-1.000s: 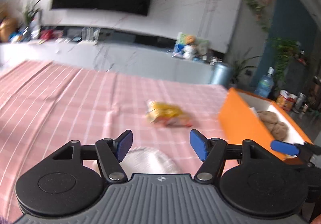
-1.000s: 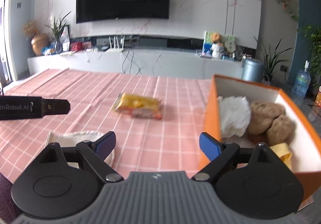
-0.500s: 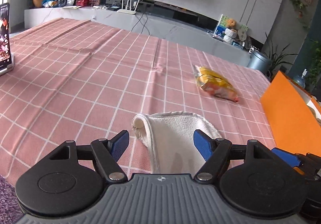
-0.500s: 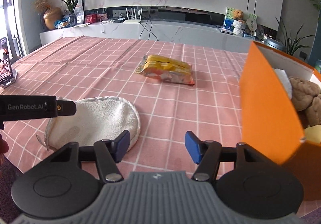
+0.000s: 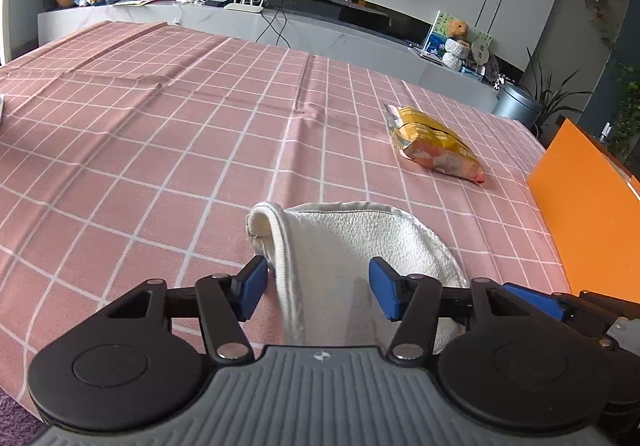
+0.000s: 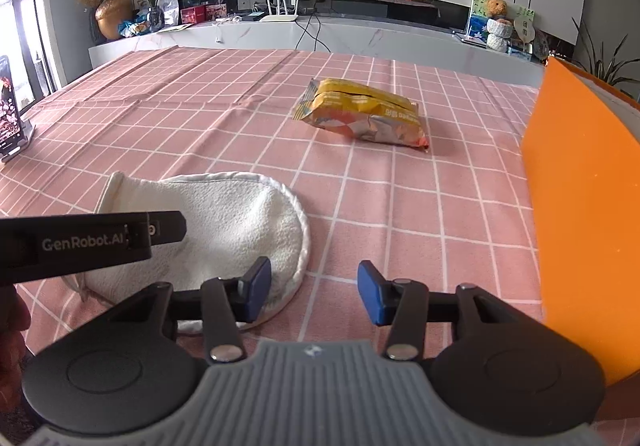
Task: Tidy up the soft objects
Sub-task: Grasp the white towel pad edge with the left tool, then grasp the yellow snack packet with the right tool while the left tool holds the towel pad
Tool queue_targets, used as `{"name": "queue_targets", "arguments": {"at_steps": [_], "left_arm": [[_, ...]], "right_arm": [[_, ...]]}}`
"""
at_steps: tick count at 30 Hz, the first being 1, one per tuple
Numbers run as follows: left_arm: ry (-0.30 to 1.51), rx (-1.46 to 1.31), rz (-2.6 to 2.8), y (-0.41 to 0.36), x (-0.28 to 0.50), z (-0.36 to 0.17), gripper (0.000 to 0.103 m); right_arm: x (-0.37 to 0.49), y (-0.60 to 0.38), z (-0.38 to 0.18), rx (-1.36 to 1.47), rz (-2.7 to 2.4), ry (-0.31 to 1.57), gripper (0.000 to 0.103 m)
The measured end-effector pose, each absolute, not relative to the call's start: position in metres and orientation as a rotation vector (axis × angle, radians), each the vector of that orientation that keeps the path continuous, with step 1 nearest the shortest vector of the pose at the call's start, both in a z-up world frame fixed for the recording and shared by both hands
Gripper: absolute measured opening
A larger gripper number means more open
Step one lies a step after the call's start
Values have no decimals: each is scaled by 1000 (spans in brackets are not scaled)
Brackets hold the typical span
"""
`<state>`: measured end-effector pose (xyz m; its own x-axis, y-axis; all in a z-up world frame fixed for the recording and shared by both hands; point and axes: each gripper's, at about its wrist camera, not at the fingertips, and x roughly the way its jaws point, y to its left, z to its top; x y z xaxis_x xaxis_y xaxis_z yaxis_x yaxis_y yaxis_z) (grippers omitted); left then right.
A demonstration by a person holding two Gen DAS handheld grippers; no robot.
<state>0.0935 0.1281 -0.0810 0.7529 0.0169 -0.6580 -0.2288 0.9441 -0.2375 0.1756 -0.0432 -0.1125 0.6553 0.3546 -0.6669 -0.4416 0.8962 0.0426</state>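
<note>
White terry cloth (image 5: 360,242) lies on our pink-checked bench (image 5: 160,150), its long axis running away between our left tongs (image 5: 318,288), which have just been closing, part open and not yet pinching; our right tongs (image 6: 314,292), also closing, straddle bare bench beside its rounded end

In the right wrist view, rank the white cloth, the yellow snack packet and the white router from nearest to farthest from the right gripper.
From the right gripper:
1. White cloth, just left, under the left pad.
2. Yellow snack packet, mid-table, slightly right.
3. White router, on the far counter under the TV.
</note>
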Motion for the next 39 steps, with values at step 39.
{"name": "queue_targets", "arguments": {"at_steps": [39], "left_arm": [[620,-298,145,176,201,-61,21]], "right_arm": [[297,36,-98,-285,383,609,61]]}}
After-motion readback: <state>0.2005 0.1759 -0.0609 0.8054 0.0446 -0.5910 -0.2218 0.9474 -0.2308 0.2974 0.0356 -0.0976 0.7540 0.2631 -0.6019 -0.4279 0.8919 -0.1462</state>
